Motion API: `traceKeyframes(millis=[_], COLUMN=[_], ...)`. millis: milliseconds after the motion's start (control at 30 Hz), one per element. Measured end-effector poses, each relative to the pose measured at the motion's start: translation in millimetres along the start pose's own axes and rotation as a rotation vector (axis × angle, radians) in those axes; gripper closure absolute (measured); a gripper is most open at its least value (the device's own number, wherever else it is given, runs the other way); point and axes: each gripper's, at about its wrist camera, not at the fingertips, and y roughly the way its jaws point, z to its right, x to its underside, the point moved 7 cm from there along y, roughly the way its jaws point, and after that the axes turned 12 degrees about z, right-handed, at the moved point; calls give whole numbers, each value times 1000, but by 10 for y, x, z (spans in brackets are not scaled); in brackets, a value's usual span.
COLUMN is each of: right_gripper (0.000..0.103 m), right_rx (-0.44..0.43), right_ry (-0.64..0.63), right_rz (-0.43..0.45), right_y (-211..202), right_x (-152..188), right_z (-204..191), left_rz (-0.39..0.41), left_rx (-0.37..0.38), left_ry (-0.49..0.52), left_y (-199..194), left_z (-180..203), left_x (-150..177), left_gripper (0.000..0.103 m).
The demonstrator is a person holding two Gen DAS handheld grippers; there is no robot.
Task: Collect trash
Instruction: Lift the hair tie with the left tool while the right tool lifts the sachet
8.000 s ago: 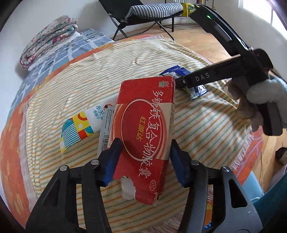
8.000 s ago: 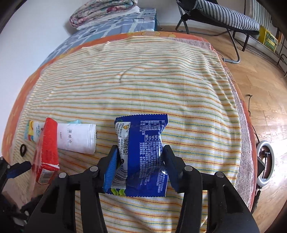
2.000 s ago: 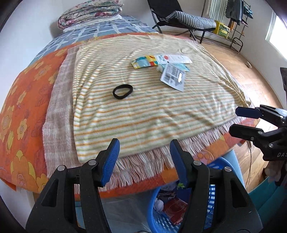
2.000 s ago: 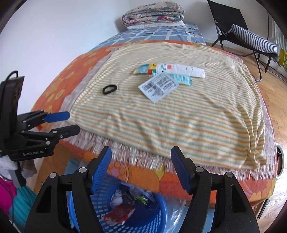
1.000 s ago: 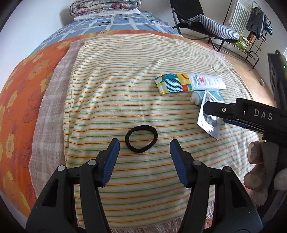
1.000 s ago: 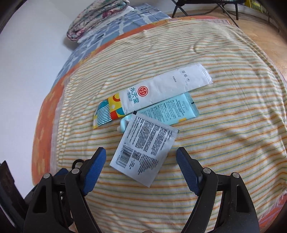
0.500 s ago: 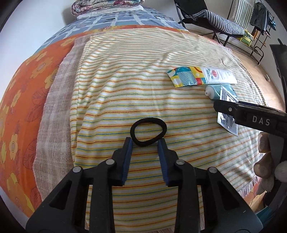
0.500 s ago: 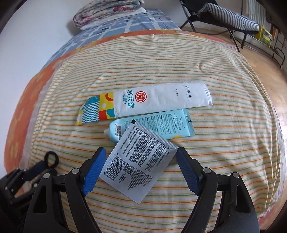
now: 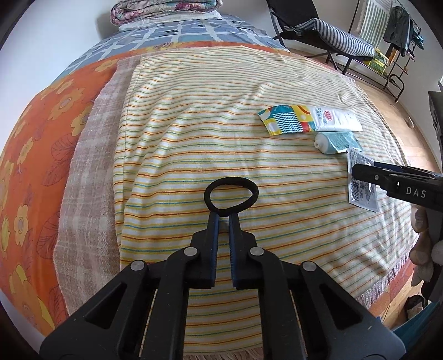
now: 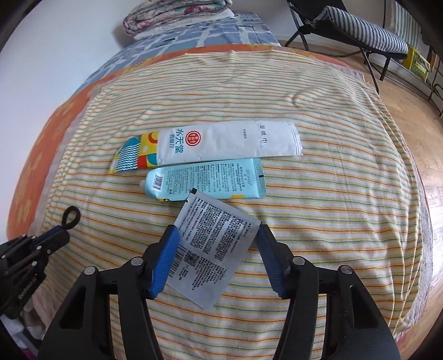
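Trash lies scattered on a striped blanket spread over a bed. The left tool has just closed its jaws down to a narrow slit and pinches the near edge of a black hair tie, whose loop lies flat on the blanket just beyond the fingertips. The right tool has been closing too, and its jaws stand partly apart around a silver packet printed with black text and a barcode. The left blue pad touches the packet's edge; the right pad sits at its far corner, and whether it presses there I cannot tell. The packet lies flat on the blanket, its far corner overlapping a light blue tube. Just behind the tube lies a long white wrapper with a colourful end. Folded quilts are stacked at the bed's far end, and a black folding chair with a striped cushion stands on the wooden floor beyond.
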Motion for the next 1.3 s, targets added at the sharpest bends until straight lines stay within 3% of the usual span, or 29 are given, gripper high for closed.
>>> traceKeyframes(millis=[100,167,200,233,367,500,567,633,833,967,1300], right_gripper=[46,42,40,34,26,26,24,24,30,41,42], right_rx=[-8,-10,-27,-44,-65,8,36,60,62,50,-18], right_ry=[5,46,76,102,177,109,63,10,-115,-138,-85], right_rz=[-8,-20,-26,-30,-37,-24,-20,-13,8,11,12], right_y=[-11,-23,-35,-43,-18,48,70,78,54,-14,-189], right_x=[12,11,14,15,-12,-32,-26,-2,65,93,121], right_z=[8,43,59,62,58,-38,-84,-123,-159,-114,-1], left_rz=[-30,-22,-9,11,23,-10,-11,2,12,15,57], left_rx=[40,21,23,30,39,22,-8,-43,-32,-27,-5], left_ry=[31,27,20,11,-60,-101,-79,-39,-67,-91,-103], left_y=[-2,-33,-55,-82,-48,138,190,206,161,101,-155], left_z=[82,85,89,95,72,45,35,18,-156,-247,-254], left_x=[38,23,1,-31,-129,-148,-150,-173,-143,-114,-175], left_gripper=[94,69,42,32,32,35,46,63,94,95,96])
